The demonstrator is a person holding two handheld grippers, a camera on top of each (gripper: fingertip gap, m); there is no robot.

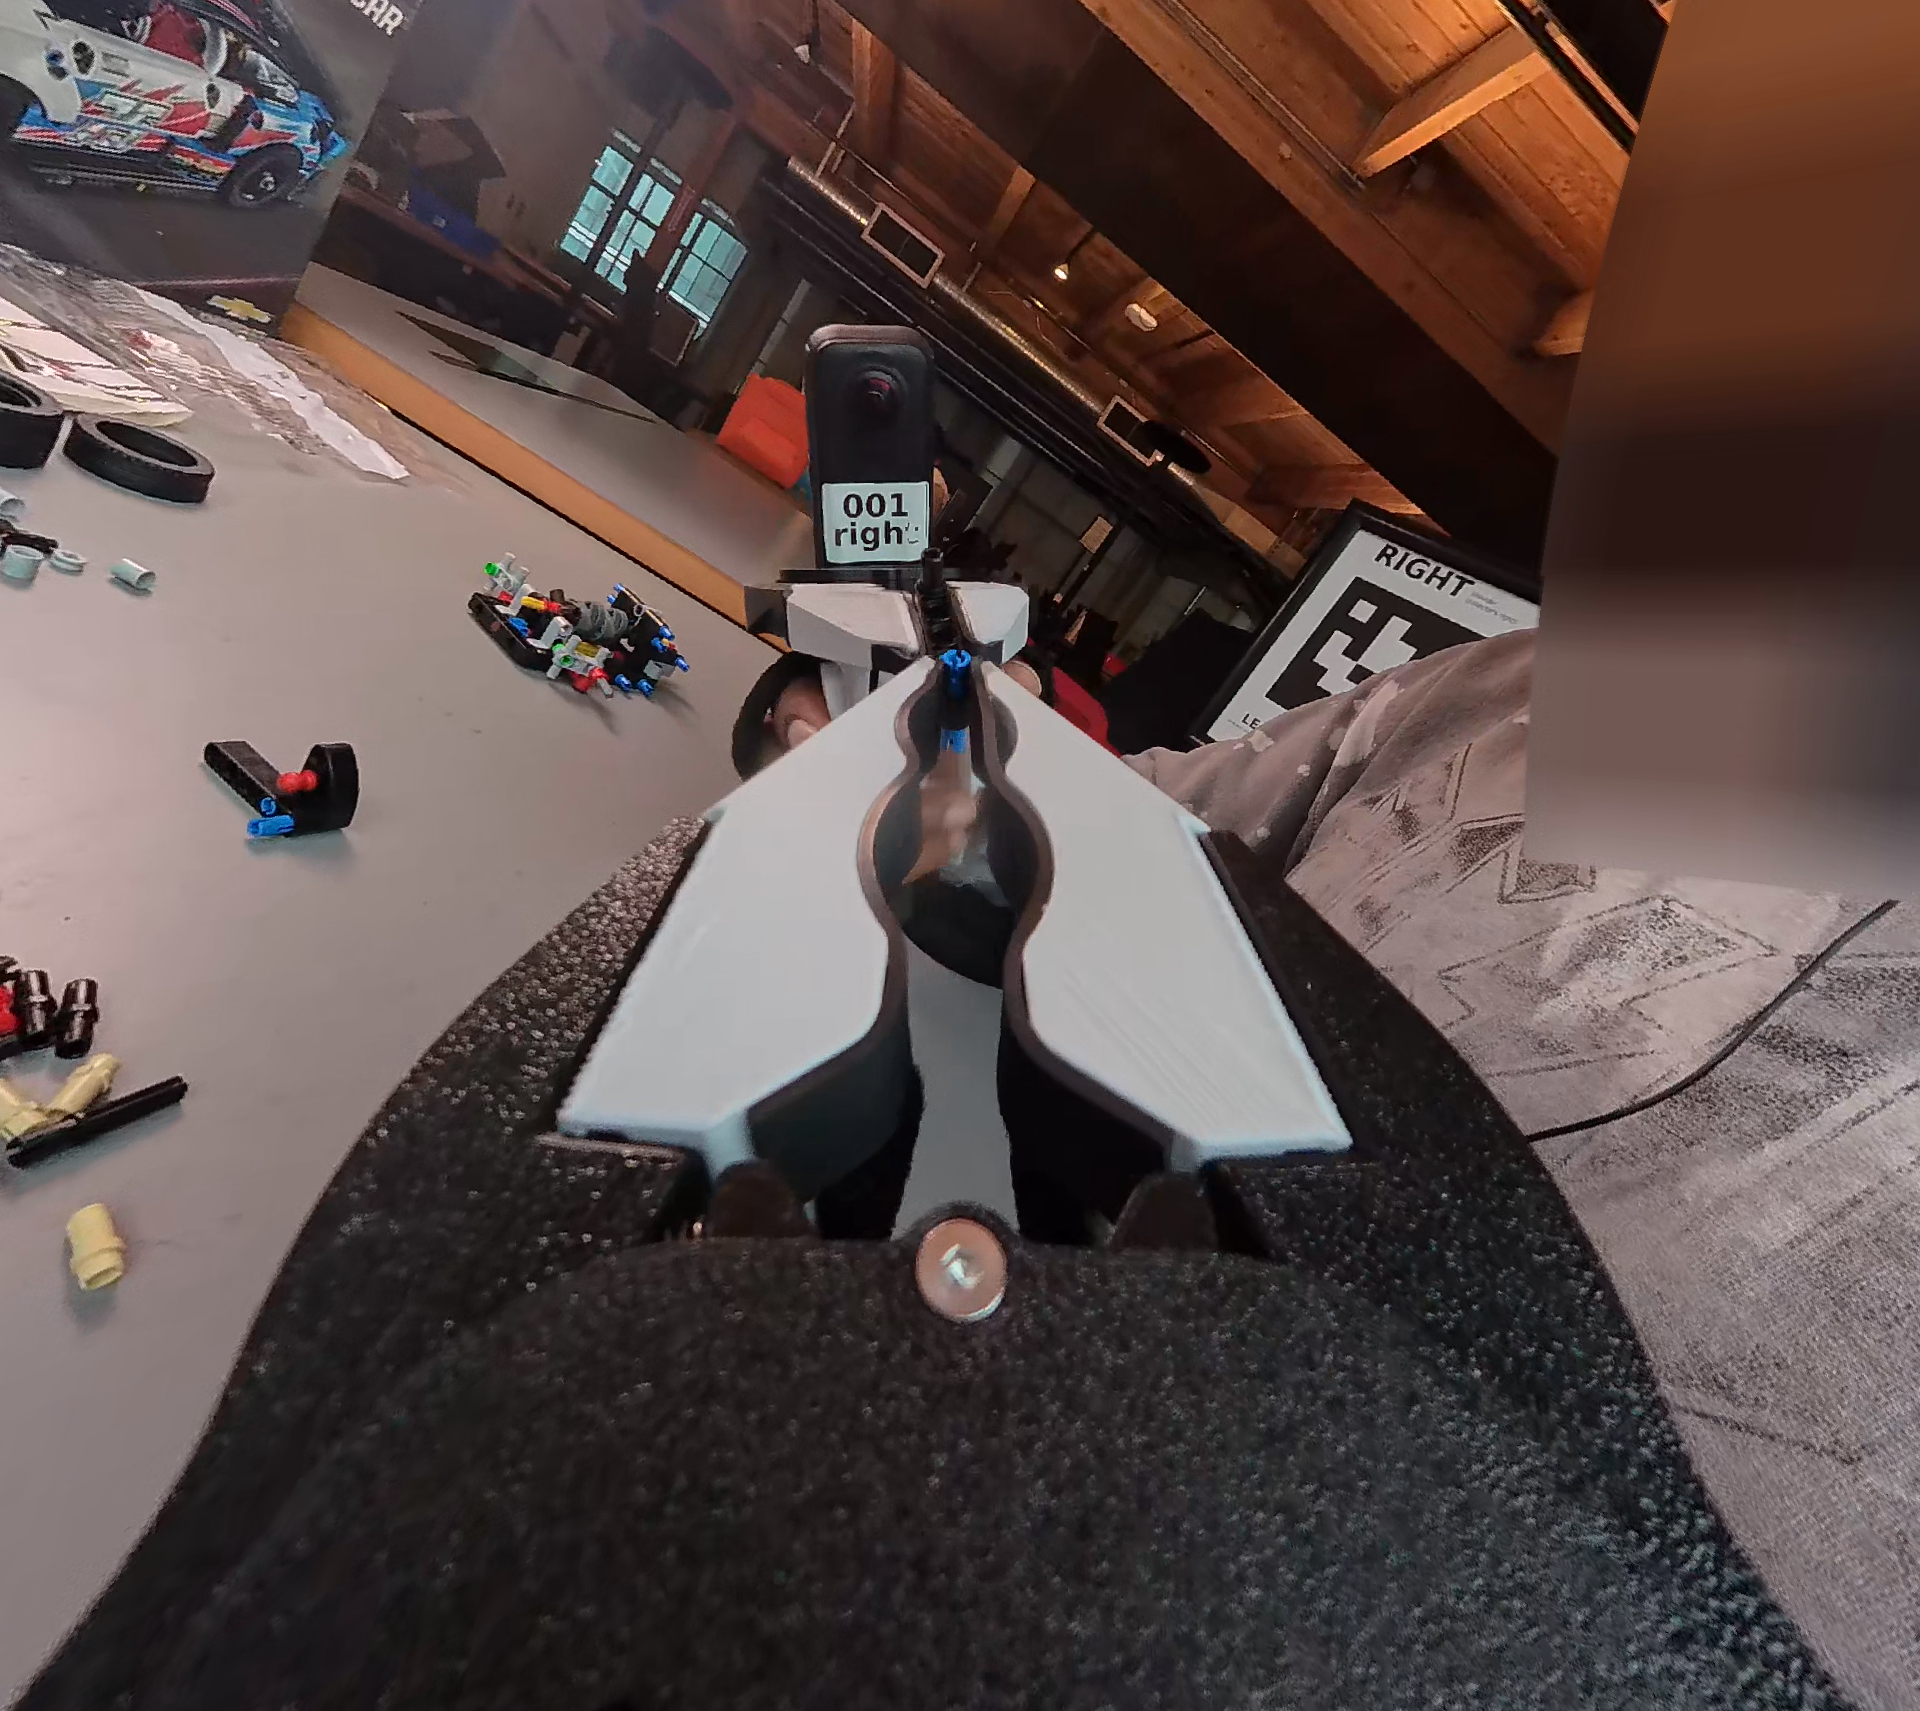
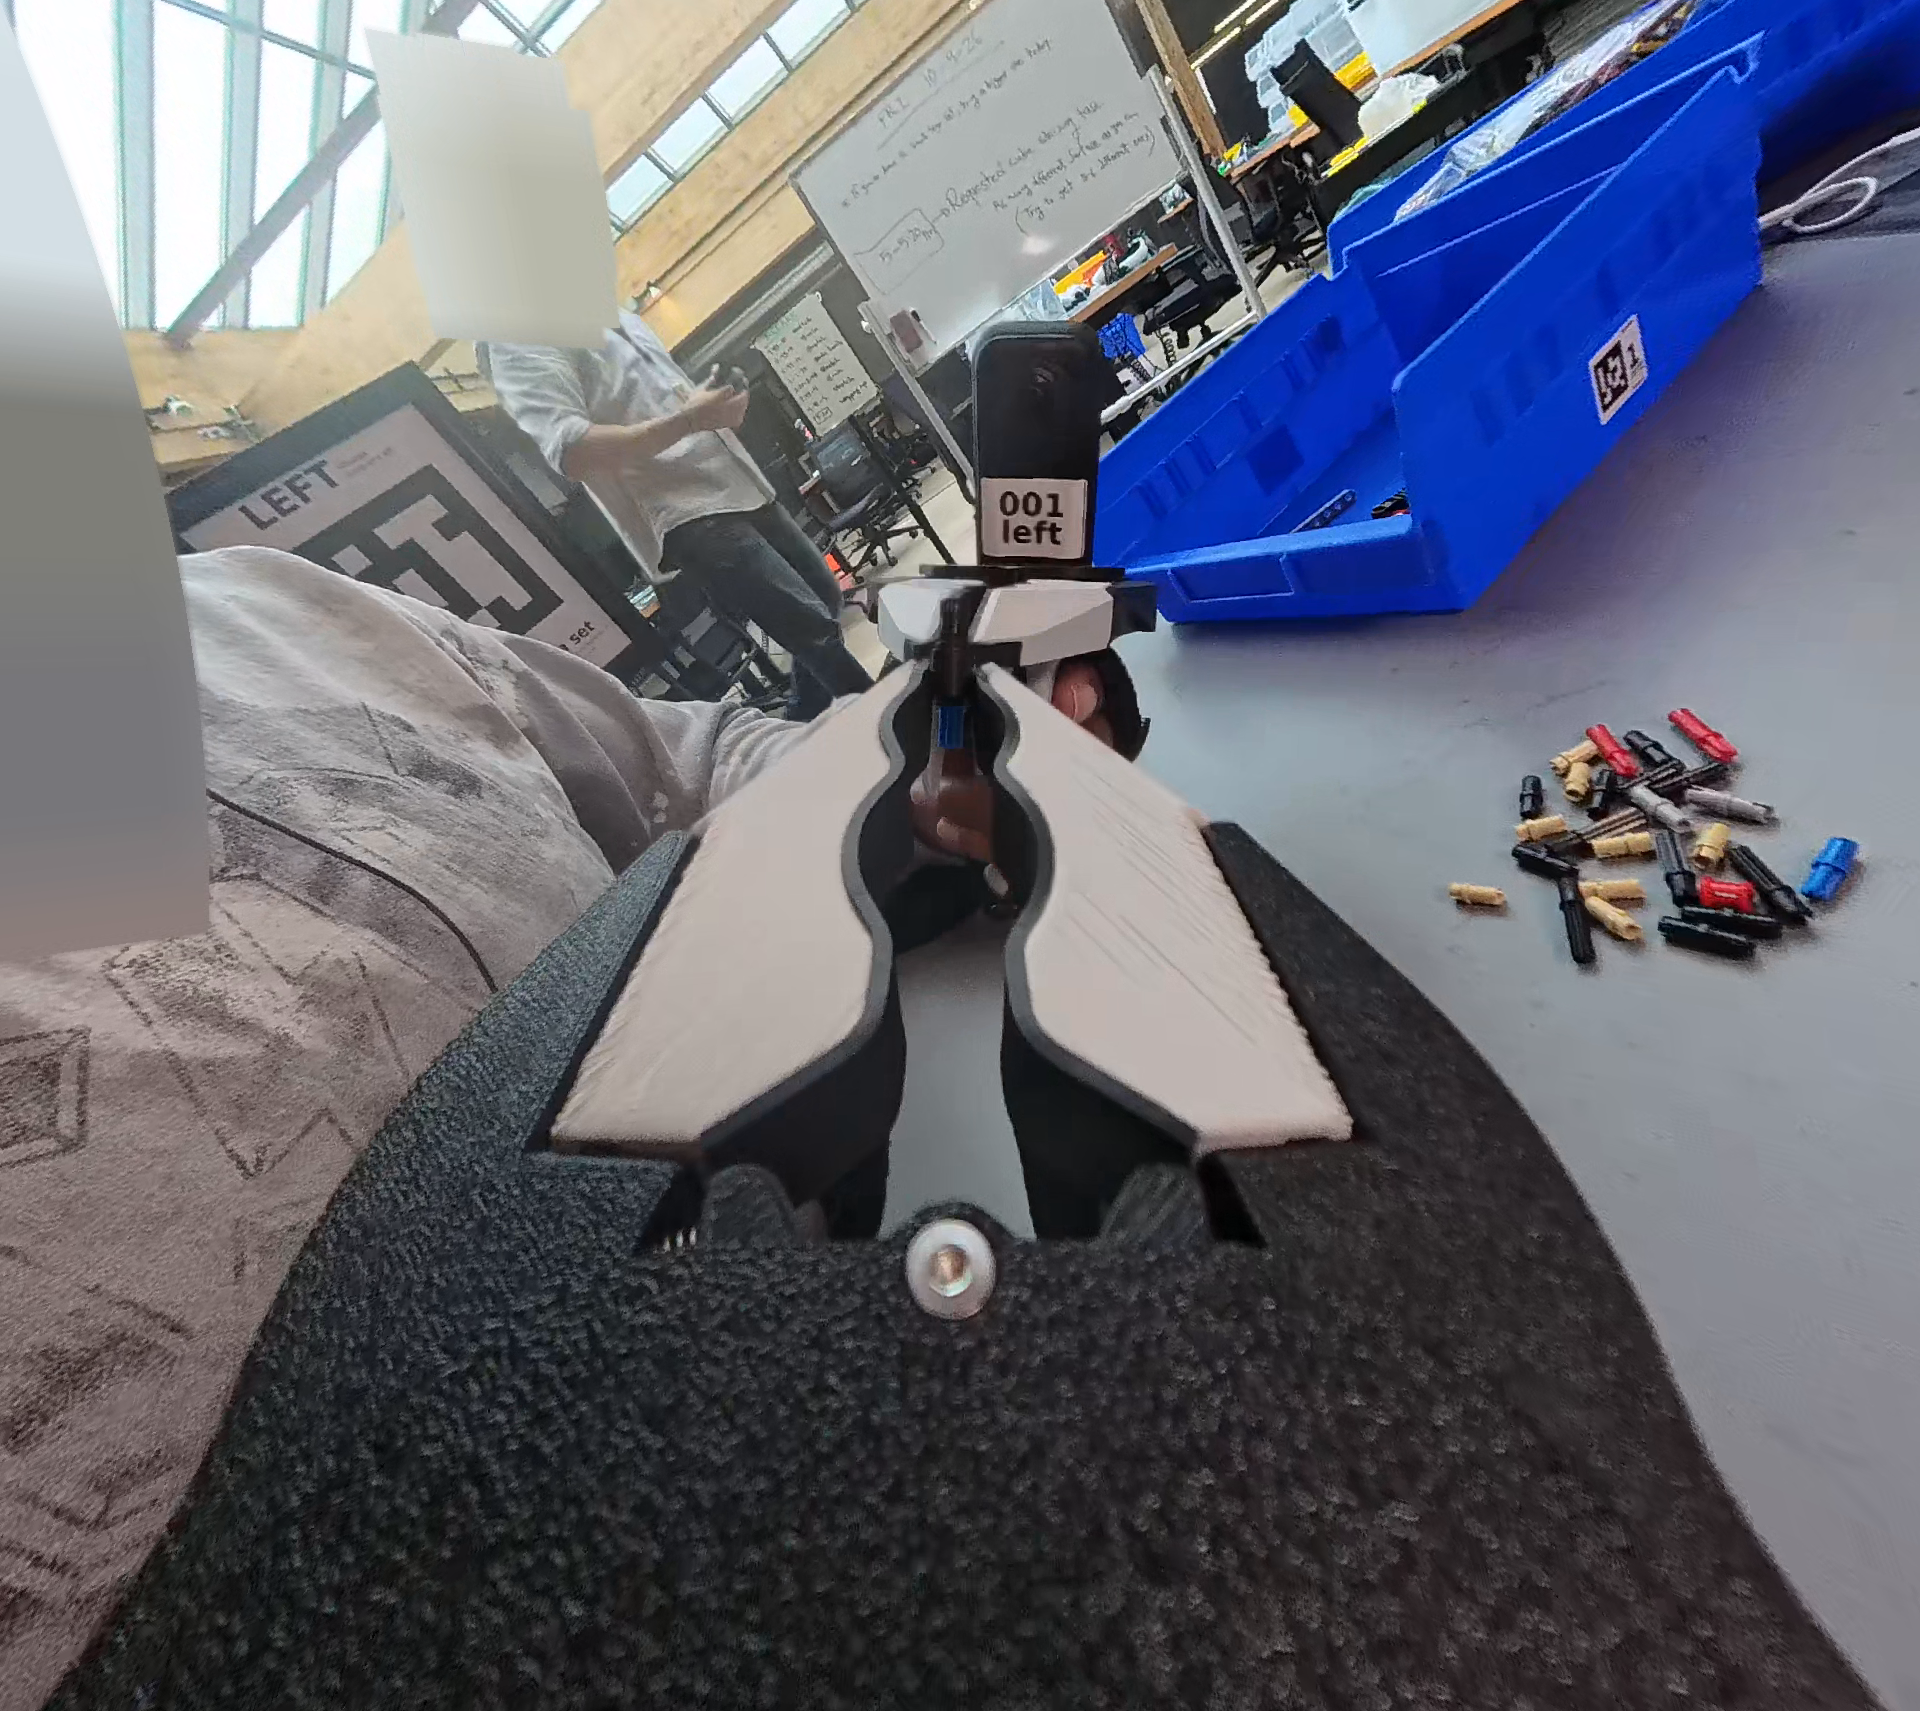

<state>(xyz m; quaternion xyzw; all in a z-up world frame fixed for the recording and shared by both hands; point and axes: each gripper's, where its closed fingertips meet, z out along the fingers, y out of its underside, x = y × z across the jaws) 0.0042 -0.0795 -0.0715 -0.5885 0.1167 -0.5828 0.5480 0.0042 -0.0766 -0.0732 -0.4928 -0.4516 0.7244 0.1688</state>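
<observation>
Over the grey table we hold our left gripper clenched on a blue pin and our right gripper clenched on a black pin, tip to tip, with loose pins and a blue bin beyond.

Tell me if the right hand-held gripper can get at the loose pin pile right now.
Probably not yet: the right hand-held gripper looks shut on a black-and-blue pin, though bare table lies toward the pin pile.
</observation>
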